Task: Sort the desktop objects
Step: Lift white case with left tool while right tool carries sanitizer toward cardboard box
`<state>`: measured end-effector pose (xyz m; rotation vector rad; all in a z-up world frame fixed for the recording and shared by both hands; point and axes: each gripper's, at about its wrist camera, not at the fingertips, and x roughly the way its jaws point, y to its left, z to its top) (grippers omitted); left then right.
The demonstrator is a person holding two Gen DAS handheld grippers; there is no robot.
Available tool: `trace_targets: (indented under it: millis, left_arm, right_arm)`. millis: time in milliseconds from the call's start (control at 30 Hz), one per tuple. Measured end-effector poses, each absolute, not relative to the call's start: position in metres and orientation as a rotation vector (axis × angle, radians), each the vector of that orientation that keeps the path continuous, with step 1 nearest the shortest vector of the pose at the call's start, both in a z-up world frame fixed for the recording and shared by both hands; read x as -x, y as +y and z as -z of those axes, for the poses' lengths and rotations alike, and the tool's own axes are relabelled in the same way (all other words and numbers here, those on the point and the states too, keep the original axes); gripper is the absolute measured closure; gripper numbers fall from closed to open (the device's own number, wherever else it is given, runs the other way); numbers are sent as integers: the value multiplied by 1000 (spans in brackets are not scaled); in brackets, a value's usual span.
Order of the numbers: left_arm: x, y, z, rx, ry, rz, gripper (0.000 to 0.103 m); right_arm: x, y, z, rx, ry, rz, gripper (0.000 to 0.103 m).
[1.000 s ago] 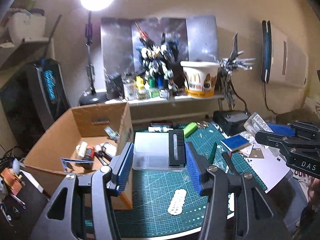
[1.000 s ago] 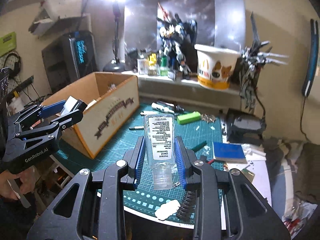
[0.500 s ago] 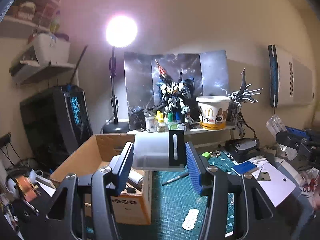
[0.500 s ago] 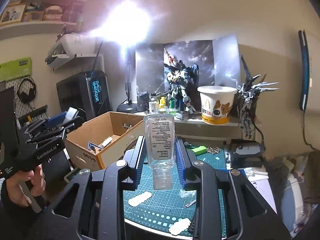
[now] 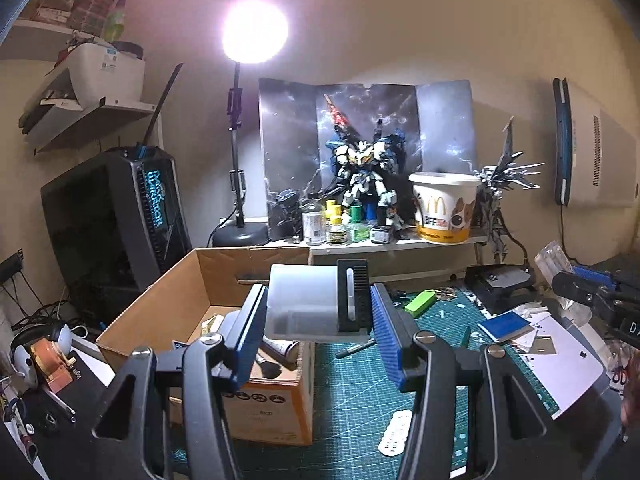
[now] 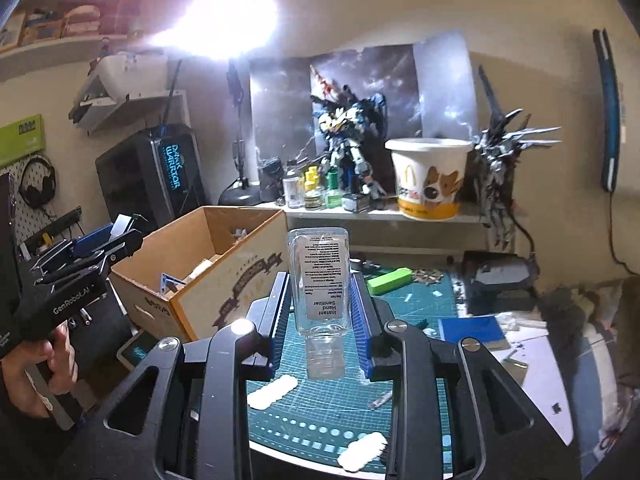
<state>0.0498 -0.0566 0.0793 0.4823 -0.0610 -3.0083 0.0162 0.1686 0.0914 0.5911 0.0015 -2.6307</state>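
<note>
Two items are held clear of the green cutting mat (image 6: pixel 416 308). A clear plastic hand-sanitizer bottle with a white printed label (image 6: pixel 320 280) is clamped cap-toward-camera in the right gripper (image 6: pixel 320 312), the blue ribbed pads (image 6: pixel 362 320) pressing on its flat sides, jaws nearly closed. The bottle is judged light, rigid and smooth-walled; slip along the pads is possible, and the present hold across the body below the label is judged sound.

A translucent white plastic box with a black ribbed end section (image 5: pixel 316 300) sits between the pads of the left gripper (image 5: pixel 318 320), jaws about half open and bearing on its two sides. It is judged light and stiff but thin-walled, so hard squeezing could crack it; hold across the short width is appropriate.

Both grippers are pointed slightly downward toward the far wall. The box is positioned at the right near corner of the open brown cardboard carton (image 5: pixel 208 280), which already contains small items. The bottle is seen right of that carton.
</note>
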Motion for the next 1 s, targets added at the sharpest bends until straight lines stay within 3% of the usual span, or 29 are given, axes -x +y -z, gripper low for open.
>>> trace_targets:
  millis: [1000]
  left_arm:
    - [-111,-168,-74,-530,42,2687,51]
  right_arm:
    - [-15,21,-83,-552,150,2269,76]
